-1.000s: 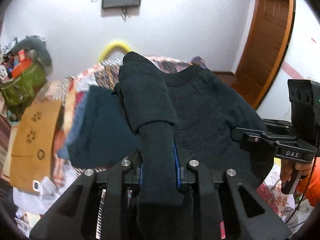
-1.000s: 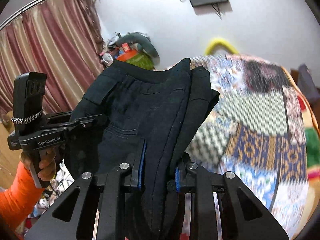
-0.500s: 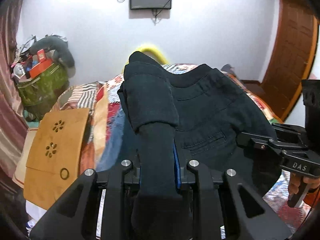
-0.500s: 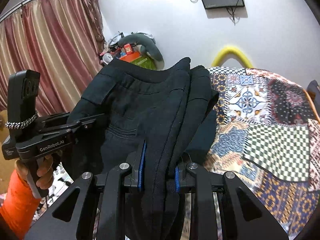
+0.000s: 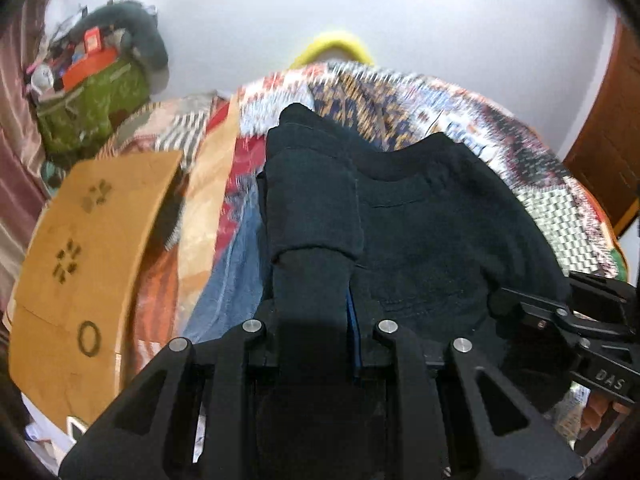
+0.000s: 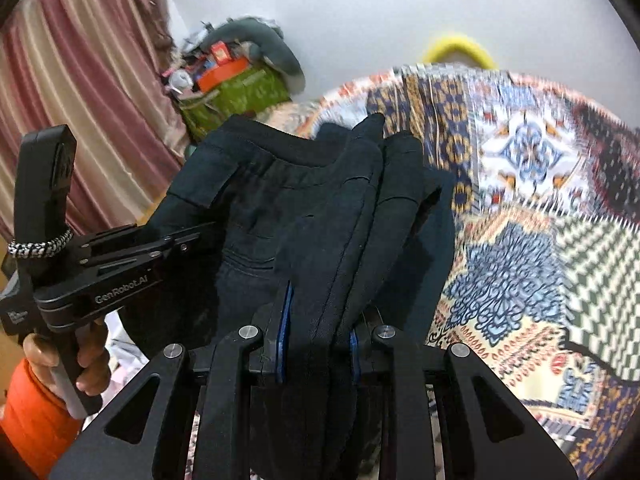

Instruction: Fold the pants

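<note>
Left gripper (image 5: 316, 320) pinching thick bunch of pants (image 5: 420, 220); right gripper (image 6: 320, 320) clamped on other waist end. Pants held aloft over patchwork bedspread (image 6: 520, 240). Risk: bulky layered grip slips, fold edges land misaligned.

Even indoor light, strong fisheye bending with dark vignetted corners, patterned bedspread (image 6: 520, 184) smeared by motion blur

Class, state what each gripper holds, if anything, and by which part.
Both grip the dark pants: the left gripper clamps a bunched side edge, the right gripper the opposite bunched edge.
</note>
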Tool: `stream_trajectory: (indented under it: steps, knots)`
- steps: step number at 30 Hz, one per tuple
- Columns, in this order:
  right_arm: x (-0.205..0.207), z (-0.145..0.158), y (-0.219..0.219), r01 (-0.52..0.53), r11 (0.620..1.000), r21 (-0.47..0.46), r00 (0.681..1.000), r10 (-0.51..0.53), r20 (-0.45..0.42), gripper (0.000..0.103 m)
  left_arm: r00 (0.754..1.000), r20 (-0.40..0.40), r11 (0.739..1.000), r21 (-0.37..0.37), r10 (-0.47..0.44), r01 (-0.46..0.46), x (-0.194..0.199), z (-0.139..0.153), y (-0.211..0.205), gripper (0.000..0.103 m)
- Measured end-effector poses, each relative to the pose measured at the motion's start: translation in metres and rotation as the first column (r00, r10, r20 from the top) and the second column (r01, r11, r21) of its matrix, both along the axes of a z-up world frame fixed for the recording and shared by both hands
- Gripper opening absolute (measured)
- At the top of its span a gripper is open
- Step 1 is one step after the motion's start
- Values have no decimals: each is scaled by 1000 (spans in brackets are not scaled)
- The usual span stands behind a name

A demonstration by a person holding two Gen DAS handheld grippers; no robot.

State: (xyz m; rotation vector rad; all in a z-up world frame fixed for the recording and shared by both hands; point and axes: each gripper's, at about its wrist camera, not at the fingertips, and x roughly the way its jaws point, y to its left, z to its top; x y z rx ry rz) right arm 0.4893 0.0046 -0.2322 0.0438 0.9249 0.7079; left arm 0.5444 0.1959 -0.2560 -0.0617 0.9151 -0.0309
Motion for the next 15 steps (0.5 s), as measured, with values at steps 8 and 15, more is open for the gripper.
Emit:
stream_trajectory:
  steps: [8,15]
  knots:
    - [-4,-17,-8,36,994,-106,997,-44,-66,32,999,-40,998,49,36,-34,-1,-22,-6,41]
    - [-37,13,-40,62,995,-78,998,-63,-20,32,998,-13,994,97,59,-57,-40,14,-2,43]
